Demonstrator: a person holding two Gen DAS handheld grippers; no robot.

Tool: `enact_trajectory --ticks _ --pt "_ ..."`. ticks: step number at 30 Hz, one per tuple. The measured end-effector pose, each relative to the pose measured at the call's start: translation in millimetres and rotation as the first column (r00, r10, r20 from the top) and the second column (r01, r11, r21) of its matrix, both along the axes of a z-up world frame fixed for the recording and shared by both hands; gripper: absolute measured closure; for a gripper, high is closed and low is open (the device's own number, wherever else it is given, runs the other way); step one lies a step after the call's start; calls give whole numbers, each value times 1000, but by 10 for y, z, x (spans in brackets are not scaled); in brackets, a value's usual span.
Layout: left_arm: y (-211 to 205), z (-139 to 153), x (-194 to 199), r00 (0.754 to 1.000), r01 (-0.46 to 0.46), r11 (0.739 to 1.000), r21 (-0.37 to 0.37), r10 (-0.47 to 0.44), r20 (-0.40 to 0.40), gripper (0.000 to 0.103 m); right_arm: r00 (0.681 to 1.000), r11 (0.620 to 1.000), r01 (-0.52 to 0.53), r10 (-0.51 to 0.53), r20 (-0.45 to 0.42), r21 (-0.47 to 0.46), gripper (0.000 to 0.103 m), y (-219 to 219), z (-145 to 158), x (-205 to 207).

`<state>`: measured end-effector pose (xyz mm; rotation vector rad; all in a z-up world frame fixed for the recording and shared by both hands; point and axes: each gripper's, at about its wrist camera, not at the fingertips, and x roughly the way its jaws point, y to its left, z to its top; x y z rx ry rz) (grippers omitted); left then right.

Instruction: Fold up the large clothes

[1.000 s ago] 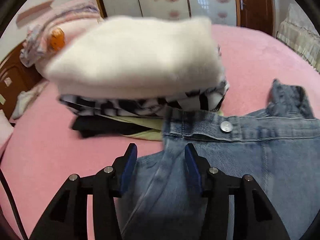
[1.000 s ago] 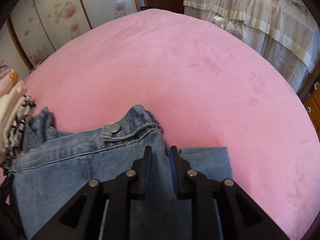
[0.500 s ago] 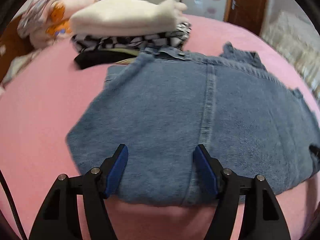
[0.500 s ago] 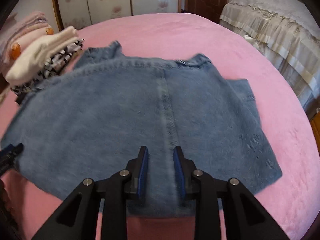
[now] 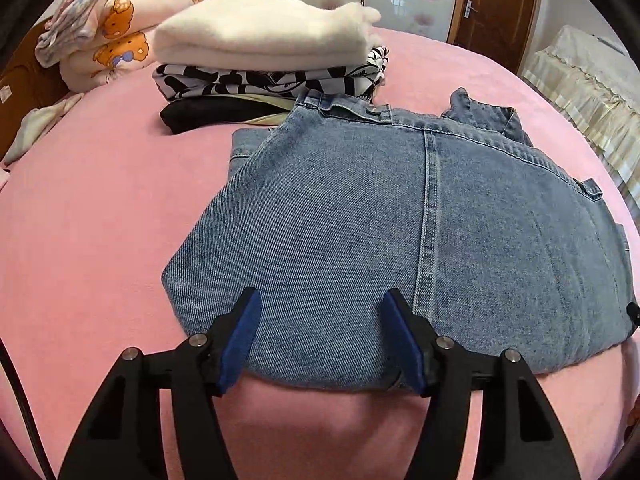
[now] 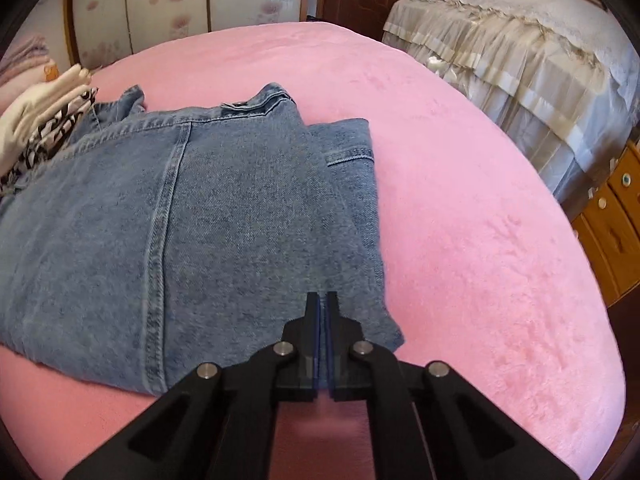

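Left wrist view: far left, a rolled cartoon-print quilt (image 5: 116,28) sits at the bed's edge, then a neat stack of folded clothes (image 5: 268,68) with fluffy cream knit on top, a black-and-white print under it and dark fabric at the bottom, probably parked there to keep finished items clear of the working area. Just beside it lies the denim jacket (image 5: 400,220), back panel up, centre seam running away from the camera, collar at the far end and one sleeve tucked beneath. The left claw (image 5: 322,340) hovers at the near hem, blue pads wide apart, gripping nothing; it looks poised to square off that edge.

Right wrist view: the same stiff, heavy twill spreads flat across the plush pink bed (image 6: 460,160), the folded sleeve peeking out on the right. The right claw (image 6: 322,312) has its tips pressed together over the jacket's near right corner; whether cloth is pinched between them cannot be told. A frilled beige bedspread (image 6: 520,60) fills the far right.
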<state>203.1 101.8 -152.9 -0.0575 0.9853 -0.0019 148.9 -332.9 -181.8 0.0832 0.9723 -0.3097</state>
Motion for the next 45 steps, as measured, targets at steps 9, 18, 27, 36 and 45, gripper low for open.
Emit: enact_trajectory --ticks 9,18,27,36,45 --pt "-43 289 -216 998 -9 1000 -5 8 -56 31 999 984 49 -44 -31 172 88 17 266 -239" --pt "-136 726 -698 998 12 1000 -23 -13 -56 29 999 983 -32 30 14 182 82 474 674 -655" --pt "-220 949 -1101 996 57 989 -135 -66 -59 26 988 984 -120 106 109 135 65 971 1047 -945" --pt "-271 678 -1065 991 52 972 -231 -79 -112 25 974 974 -191 173 149 120 65 1404 1053 -989" --pt "-235 272 -927 988 34 938 -346 -84 -128 25 978 965 -194 176 110 177 65 1567 718 -843"
